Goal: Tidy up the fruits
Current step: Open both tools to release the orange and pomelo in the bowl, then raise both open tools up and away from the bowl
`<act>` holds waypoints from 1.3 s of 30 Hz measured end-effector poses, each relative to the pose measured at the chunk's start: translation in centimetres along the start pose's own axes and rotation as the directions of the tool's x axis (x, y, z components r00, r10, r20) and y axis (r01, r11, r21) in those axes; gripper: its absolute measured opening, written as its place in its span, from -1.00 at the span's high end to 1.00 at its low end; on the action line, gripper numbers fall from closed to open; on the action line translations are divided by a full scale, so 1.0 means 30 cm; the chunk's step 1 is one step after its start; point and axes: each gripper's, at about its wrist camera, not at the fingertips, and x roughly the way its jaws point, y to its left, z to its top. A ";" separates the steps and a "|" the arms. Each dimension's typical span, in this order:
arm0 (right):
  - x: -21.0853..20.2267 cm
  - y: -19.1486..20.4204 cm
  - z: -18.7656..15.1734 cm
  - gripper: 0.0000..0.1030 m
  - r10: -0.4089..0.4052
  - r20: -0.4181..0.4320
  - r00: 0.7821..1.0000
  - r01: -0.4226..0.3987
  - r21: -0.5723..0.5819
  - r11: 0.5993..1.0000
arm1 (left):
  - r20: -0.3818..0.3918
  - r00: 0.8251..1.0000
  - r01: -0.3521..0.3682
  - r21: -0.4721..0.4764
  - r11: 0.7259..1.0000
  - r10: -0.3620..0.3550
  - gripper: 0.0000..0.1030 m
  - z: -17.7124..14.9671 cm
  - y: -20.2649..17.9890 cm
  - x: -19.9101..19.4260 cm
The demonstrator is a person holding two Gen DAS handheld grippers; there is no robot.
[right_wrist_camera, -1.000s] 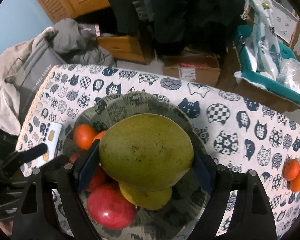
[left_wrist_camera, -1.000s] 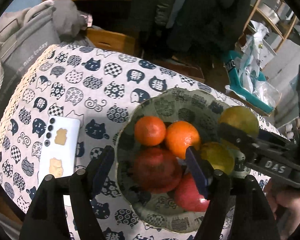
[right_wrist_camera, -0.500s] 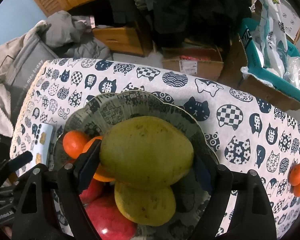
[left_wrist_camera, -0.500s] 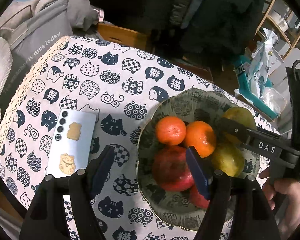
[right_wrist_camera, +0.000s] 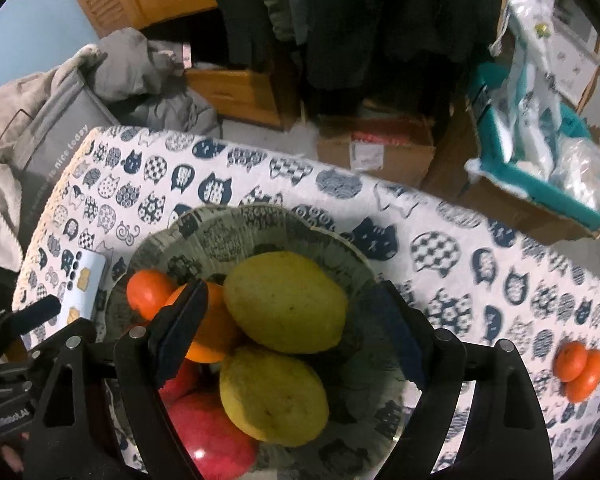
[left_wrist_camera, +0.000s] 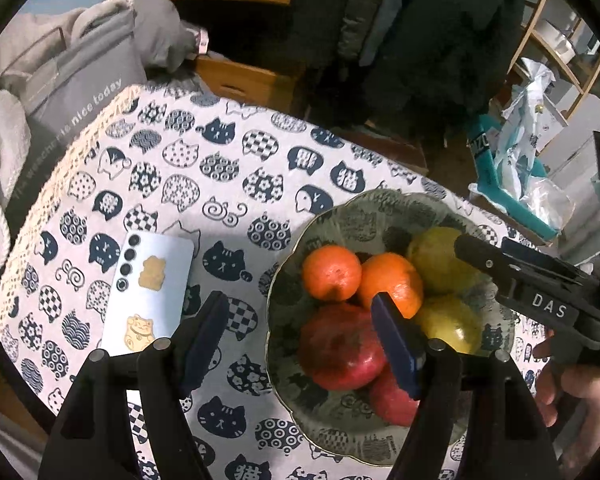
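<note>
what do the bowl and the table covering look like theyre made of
Bowl: likely glazed ceramic, going by its thin scalloped rim and soft sheen, though printed melamine is possible. Table covering: looks like matte woven fabric; the cat print shows no glare, and it drapes at the edge.

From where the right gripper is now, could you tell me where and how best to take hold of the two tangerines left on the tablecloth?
Take the nearer tangerine alone, from above, fingers closing across its round middle. The other tangerine touches it on one side, so set the fingers crosswise to that contact line, where bare tablecloth flanks it. The right gripper is open and would have to shift right.
</note>
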 end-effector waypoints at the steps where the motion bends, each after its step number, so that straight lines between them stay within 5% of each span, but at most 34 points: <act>1: -0.019 0.000 0.002 -0.65 -0.009 0.014 1.000 0.009 -0.006 1.000 | 0.011 1.000 0.000 0.002 1.000 0.000 -0.46 0.002 -0.006 -0.013; 17: -0.382 -0.017 -0.032 -0.65 -0.114 0.228 0.967 0.133 -0.072 0.988 | 0.145 0.988 0.046 0.063 0.997 -0.055 -0.54 0.010 -0.120 -0.235; 39: -0.823 -0.127 -0.206 -0.65 -0.120 0.398 0.910 0.150 -0.046 0.988 | 0.313 0.944 0.056 0.160 0.986 -0.105 -0.67 -0.080 -0.250 -0.555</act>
